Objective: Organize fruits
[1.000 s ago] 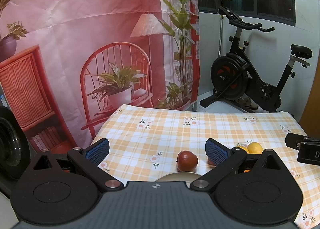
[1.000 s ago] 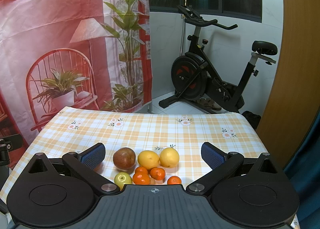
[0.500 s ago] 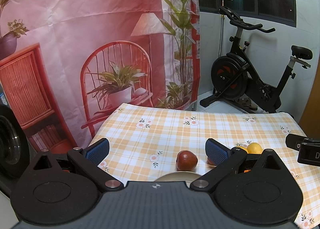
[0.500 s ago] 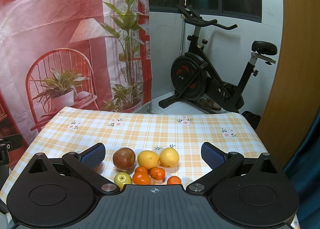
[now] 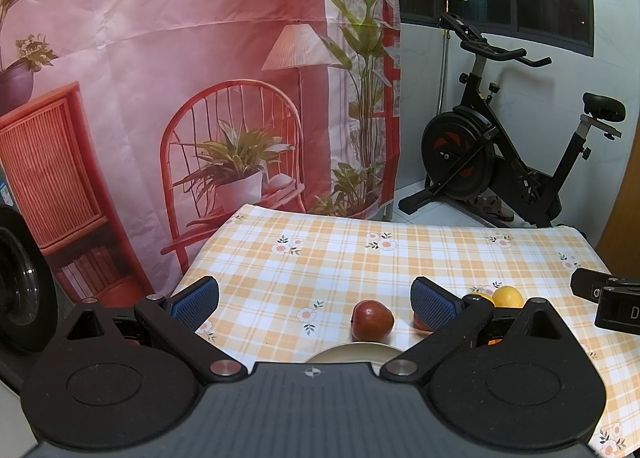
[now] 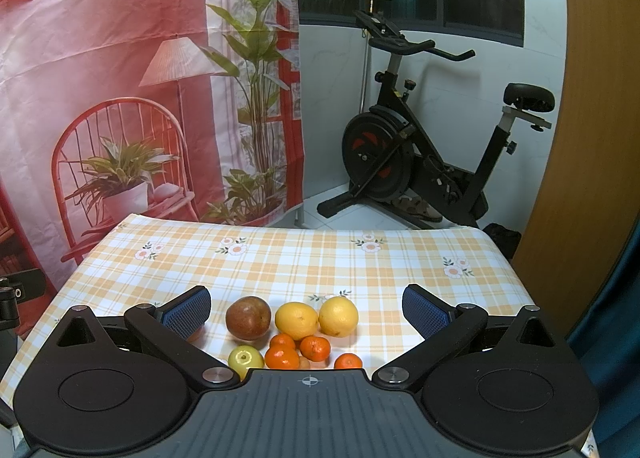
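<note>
The left gripper (image 5: 314, 300) is spread wide with nothing in it; a red apple (image 5: 372, 320) sits just ahead between its fingers. The right gripper (image 6: 306, 308) is likewise spread apart, with 2 lemons (image 6: 297, 320), tangerines (image 6: 315, 348) and a green fruit (image 6: 245, 360) clustered between its fingers.

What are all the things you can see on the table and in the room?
Red-brown fruit: one, left of the yellow ones.
Yellow citrus: two, side by side, mid-table.
Small oranges: at least four, orange, clustered in front of the yellow pair.
Green fruit: one, near edge, left of the oranges.
Plate: one, cream, only its rim shows, near edge.
Tablecloth: one, orange-and-white plaid with flowers.
Backdrop: one, pink, printed chair, lamp and plants.
Exercise bike: one, black, by the window.
Left gripper: open, blue pads, above the table.
Right gripper: open, blue pads, above the fruit.
</note>
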Demonstrator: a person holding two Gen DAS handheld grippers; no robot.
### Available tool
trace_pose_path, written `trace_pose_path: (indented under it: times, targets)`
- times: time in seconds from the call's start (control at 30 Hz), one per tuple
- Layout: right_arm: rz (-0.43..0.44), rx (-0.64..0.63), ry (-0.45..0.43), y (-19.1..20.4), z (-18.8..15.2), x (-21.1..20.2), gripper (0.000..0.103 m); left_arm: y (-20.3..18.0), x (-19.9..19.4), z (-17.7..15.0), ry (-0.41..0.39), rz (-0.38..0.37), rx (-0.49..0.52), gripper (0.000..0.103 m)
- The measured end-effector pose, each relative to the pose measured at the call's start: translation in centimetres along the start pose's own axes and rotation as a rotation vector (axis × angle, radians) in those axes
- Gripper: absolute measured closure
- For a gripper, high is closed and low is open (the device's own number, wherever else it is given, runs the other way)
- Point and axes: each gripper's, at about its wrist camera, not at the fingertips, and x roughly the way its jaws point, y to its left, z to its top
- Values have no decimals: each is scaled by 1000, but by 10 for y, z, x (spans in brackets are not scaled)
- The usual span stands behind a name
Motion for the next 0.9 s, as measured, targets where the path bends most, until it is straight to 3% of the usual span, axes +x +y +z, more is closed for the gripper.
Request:
trace_pose_path:
  times: [0.9]
  targets:
    - [1,2,-1,-1,-1,2,1,-5,1,-3,7,-3,-10,0]
